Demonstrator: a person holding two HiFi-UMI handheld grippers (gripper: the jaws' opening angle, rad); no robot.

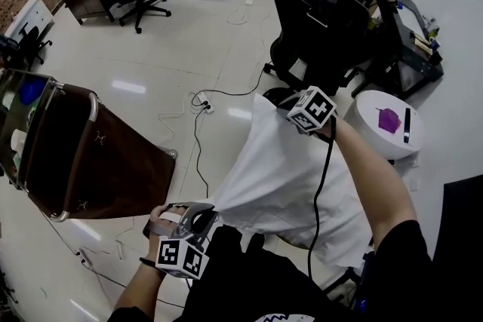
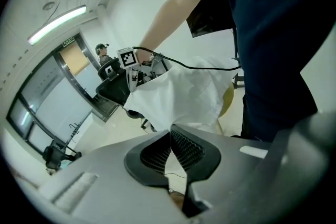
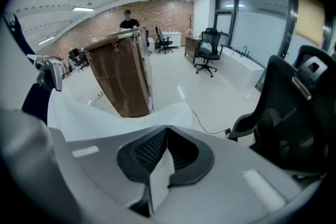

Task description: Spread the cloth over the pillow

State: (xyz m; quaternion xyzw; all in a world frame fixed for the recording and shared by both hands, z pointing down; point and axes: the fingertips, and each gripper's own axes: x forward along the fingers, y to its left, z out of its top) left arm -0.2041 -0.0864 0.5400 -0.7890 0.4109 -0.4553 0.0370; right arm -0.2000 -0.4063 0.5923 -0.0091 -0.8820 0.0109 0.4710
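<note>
A white cloth (image 1: 279, 177) hangs stretched in the air between my two grippers, in front of my body. My left gripper (image 1: 202, 216) is low and near me, shut on the cloth's near corner; a white sliver of cloth (image 2: 184, 94) runs into its closed jaws (image 2: 170, 136). My right gripper (image 1: 290, 109) is raised farther out, shut on the far corner, with a strip of cloth (image 3: 105, 118) pinched between its pads (image 3: 167, 134). No pillow shows in the head view. In the left gripper view a yellowish rounded edge (image 2: 228, 99) peeks from under the cloth; I cannot tell what it is.
A brown leather-fronted cart with a metal frame (image 1: 98, 162) stands at the left. A black office chair (image 1: 324, 26) is just beyond the cloth. A round white table (image 1: 370, 133) with a purple object is at the right. Cables (image 1: 198, 139) trail over the glossy floor.
</note>
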